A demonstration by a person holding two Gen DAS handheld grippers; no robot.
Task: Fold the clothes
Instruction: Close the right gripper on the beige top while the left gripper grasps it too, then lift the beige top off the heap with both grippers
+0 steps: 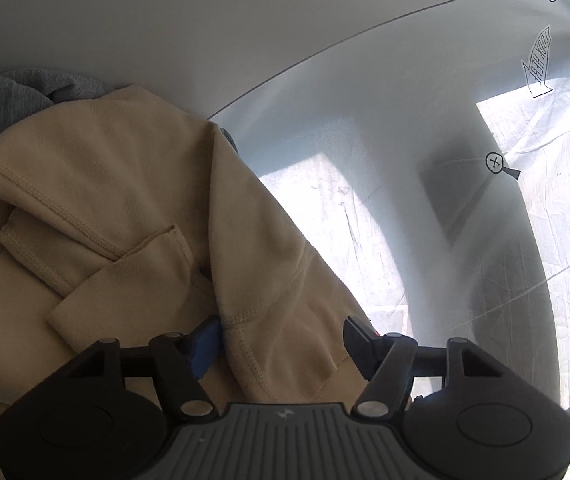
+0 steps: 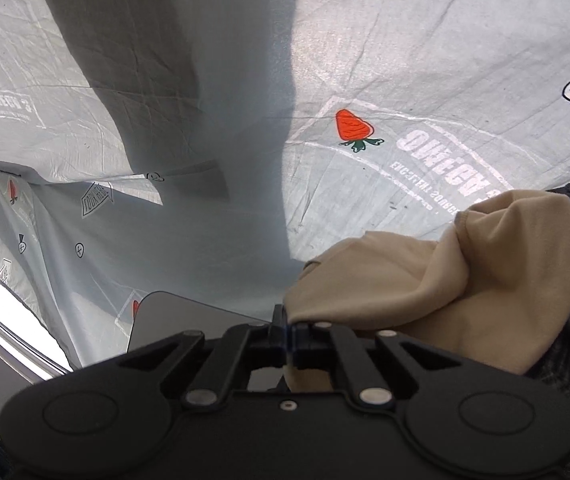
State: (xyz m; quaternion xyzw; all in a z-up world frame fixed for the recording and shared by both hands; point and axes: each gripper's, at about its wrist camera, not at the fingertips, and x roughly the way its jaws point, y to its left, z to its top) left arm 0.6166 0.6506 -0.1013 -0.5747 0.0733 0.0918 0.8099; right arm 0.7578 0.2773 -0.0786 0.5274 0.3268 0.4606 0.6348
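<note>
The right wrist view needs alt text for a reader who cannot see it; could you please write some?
The right gripper is shut on a fold of a beige garment, which bunches up to its right. Behind lies a pale grey cloth printed with red strawberries and lettering.

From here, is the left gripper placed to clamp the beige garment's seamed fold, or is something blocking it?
Probably yes. The left gripper stands open with the beige garment's seamed fold already between its fingers, nothing else in the gap. The right gripper is shut on another part.
</note>
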